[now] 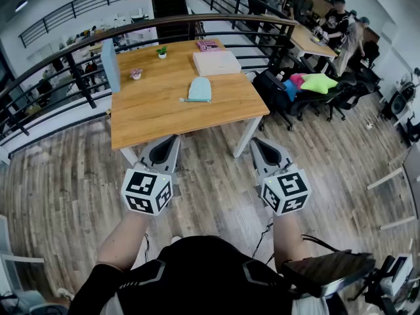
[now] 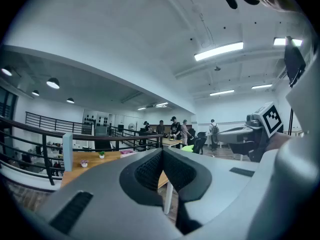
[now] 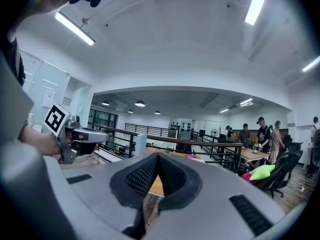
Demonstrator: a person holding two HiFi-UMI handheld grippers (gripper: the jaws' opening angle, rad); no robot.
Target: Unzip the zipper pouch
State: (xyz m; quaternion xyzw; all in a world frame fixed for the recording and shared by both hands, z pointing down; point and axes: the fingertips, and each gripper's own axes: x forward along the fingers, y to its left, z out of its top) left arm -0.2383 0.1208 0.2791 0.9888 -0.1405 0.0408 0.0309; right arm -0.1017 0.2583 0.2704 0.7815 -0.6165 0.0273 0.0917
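The light blue zipper pouch [image 1: 199,89] lies flat on the wooden table [image 1: 157,113], toward its right half, with a thin pull sticking out to its left. Both grippers hang over the floor, short of the table's near edge. My left gripper [image 1: 173,139] points at the table's front edge, jaws shut with nothing in them. My right gripper [image 1: 256,144] is level with it off the table's front right corner, also shut and empty. In the left gripper view the closed pads [image 2: 150,171] hide the pouch. The right gripper view shows closed pads [image 3: 145,176] too.
On the table stand a white box [image 1: 216,62], a pink item [image 1: 209,44], two small plant pots [image 1: 162,52], and an upright blue panel [image 1: 110,65]. A curved black railing [image 1: 79,41] runs behind the table. Office chairs with bright bags [image 1: 308,87] and seated people [image 1: 335,21] are at the right.
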